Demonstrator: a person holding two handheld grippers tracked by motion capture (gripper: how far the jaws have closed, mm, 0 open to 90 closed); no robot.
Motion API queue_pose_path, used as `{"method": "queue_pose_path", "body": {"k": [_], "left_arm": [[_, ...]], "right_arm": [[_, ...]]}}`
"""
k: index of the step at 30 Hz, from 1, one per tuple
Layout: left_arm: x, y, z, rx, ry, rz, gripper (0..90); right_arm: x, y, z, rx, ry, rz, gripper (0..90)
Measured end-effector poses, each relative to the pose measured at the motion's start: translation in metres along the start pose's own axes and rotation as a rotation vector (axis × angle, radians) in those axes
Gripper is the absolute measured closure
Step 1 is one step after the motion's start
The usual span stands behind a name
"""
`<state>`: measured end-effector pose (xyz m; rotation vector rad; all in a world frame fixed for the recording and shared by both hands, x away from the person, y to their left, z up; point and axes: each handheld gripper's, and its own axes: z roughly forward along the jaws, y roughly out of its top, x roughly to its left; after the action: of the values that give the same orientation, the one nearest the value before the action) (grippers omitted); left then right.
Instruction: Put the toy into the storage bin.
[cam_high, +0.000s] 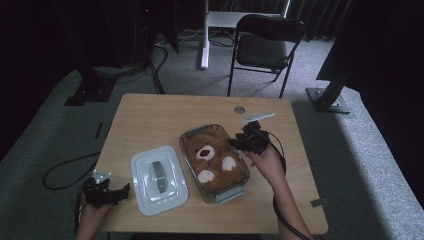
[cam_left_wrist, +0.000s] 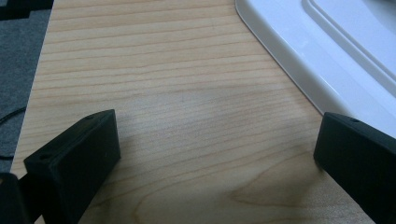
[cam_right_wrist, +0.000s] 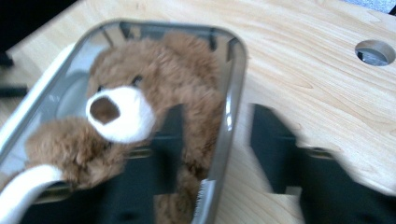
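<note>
Right hand-held gripper (cam_high: 239, 142) sits at the right rim of the glass container (cam_high: 240, 189), jaws spread and blurred, pinching nothing; in the right gripper view one jaw is inside the rim, the other outside over the bench (cam_high: 150, 115). The teddy bear (cam_high: 212, 160) lies in the container, just left of that gripper. Left hand-held gripper (cam_high: 122, 191): jaws spread wide over bare bench, the white lid (cam_high: 167, 192) just to its right.
</note>
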<state>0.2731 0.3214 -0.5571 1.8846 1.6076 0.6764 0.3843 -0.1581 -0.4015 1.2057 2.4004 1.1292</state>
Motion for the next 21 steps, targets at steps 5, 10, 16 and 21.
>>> {"method": "queue_pose_path", "body": {"k": [5, 10, 16, 21], "left_arm": [[0.0, 0.0, 0.0, -0.001, 0.0, -0.001, 1.0], [0.0, 0.0, 0.0, 0.0, 0.0, 0.0, 1.0], [0.0, 0.0, 0.0, 0.0, 0.0, -0.001, 1.0], [-0.001, 0.0, 0.0, 0.0, 0.005, -0.005, 1.1]], "right_arm": [[-0.014, -0.01, -0.006, -0.082, -0.034, 0.083, 31.4], [-0.026, -0.022, -0.005, -0.119, -0.128, 0.082, 12.4], [-0.04, -0.037, -0.009, -0.186, -0.193, 0.123, 12.2], [-0.055, -0.056, -0.006, -0.156, -0.24, 0.178, 12.2]]}}
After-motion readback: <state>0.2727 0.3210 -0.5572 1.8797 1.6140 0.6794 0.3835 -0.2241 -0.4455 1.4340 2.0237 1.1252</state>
